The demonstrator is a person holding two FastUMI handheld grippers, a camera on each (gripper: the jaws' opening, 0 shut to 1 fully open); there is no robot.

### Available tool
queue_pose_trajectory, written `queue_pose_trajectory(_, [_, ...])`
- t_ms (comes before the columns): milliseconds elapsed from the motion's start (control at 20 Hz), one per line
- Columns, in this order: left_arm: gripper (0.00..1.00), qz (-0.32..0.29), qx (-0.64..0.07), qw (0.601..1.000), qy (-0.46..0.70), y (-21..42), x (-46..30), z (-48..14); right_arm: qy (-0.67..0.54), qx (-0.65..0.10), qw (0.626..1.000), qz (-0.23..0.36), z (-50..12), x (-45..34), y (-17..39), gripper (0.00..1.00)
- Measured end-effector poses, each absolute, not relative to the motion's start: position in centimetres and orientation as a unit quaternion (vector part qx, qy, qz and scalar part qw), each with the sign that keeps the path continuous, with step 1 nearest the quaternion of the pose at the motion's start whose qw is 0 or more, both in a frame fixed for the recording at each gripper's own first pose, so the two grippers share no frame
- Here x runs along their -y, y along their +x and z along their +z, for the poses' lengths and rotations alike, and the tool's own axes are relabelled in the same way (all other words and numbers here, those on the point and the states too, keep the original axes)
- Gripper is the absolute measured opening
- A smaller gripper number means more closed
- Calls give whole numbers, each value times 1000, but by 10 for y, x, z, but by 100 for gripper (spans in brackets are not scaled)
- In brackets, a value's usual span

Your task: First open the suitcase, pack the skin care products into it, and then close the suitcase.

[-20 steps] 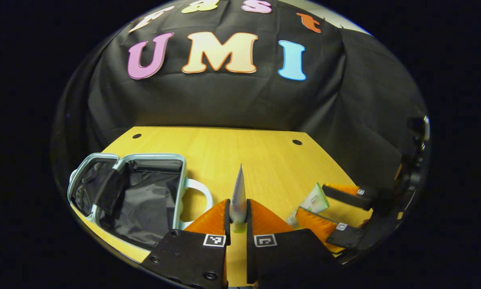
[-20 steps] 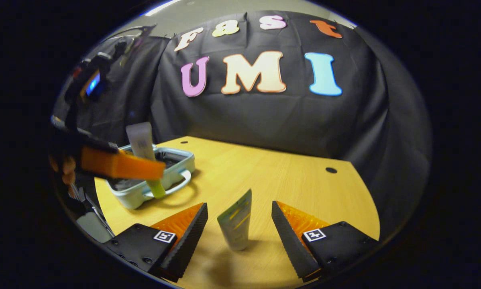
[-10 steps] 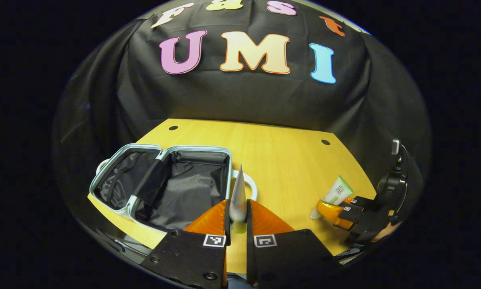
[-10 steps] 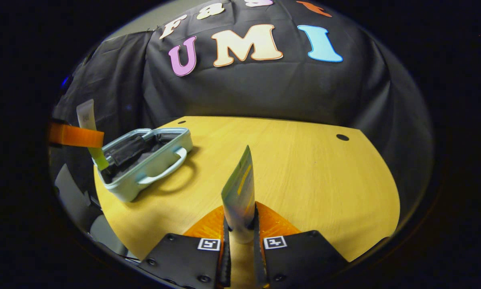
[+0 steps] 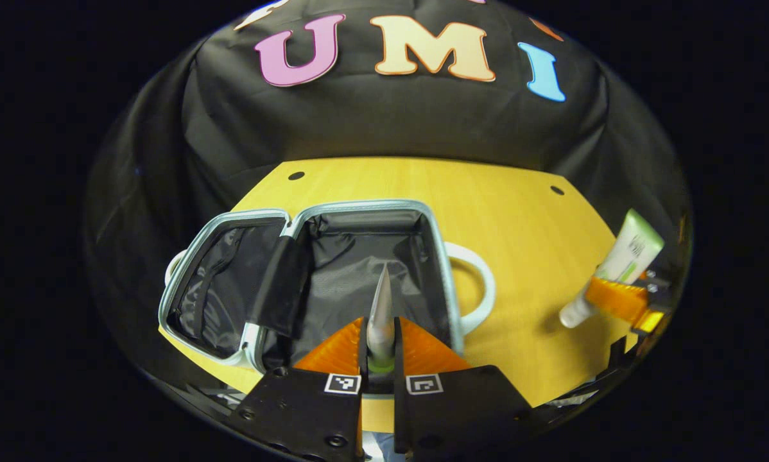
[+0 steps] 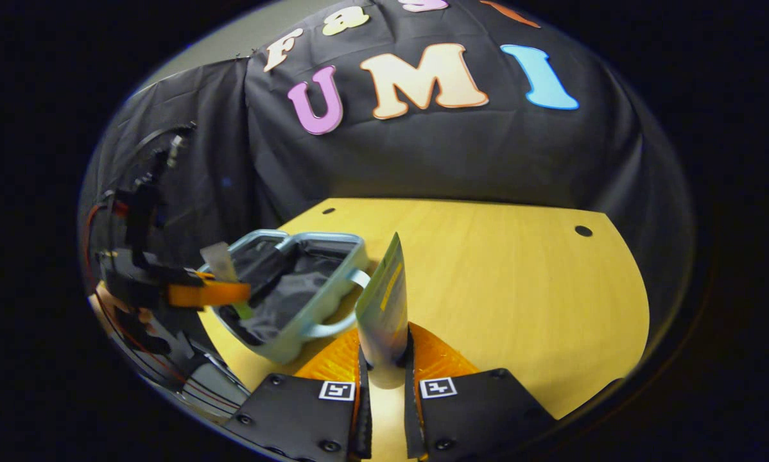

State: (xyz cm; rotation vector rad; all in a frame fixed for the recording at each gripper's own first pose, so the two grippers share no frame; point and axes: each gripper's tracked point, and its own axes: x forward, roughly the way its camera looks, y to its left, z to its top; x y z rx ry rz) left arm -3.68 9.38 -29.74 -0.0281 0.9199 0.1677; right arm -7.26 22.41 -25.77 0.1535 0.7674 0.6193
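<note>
1. Suitcase: lying open on the worktop, both dark-lined halves facing up, handle at 3 o'clock of the shell in the left gripper view. Opening step judged done.
2. Left gripper: clamped on a silver tube, tube edge-on and pointing up, hanging over the near half of the case. Seen from the right gripper view at 9 o'clock, beside the near rim.
3. Right gripper: clamped on a green-and-white tube, lifted off the worktop; seen at 3 o'clock in the left gripper view, well apart from the case.
4. Nothing visible inside the lining yet; packing judged under way, neither tube released. Left: setting both tubes in, then folding one half over and closing.
5. Edges to mind: pale raised rim all round each half, and the dark strap across the hinge line.
6. Open room: bare worktop from 12 to 3 o'clock of the case, free for bringing the right tube across; near worktop edge close under the case at 6 o'clock, little margin there.
</note>
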Motion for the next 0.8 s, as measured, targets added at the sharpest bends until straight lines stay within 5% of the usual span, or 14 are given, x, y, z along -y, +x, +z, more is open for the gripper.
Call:
queue_pose_trajectory(650, [16, 1, -482, 874, -62, -12, -130, -367, 83, -449, 829, 322, -261, -374, -106, 22])
queue_pose_trajectory(700, [20, -12, -474, 877, -72, -10, -128, -365, 80, -457, 827, 319, -267, -379, -109, 22])
queue_pose_trajectory(800, [57, -24, -450, 890, -74, 0, -131, -354, 82, -474, 819, 312, -280, -389, -111, 22])
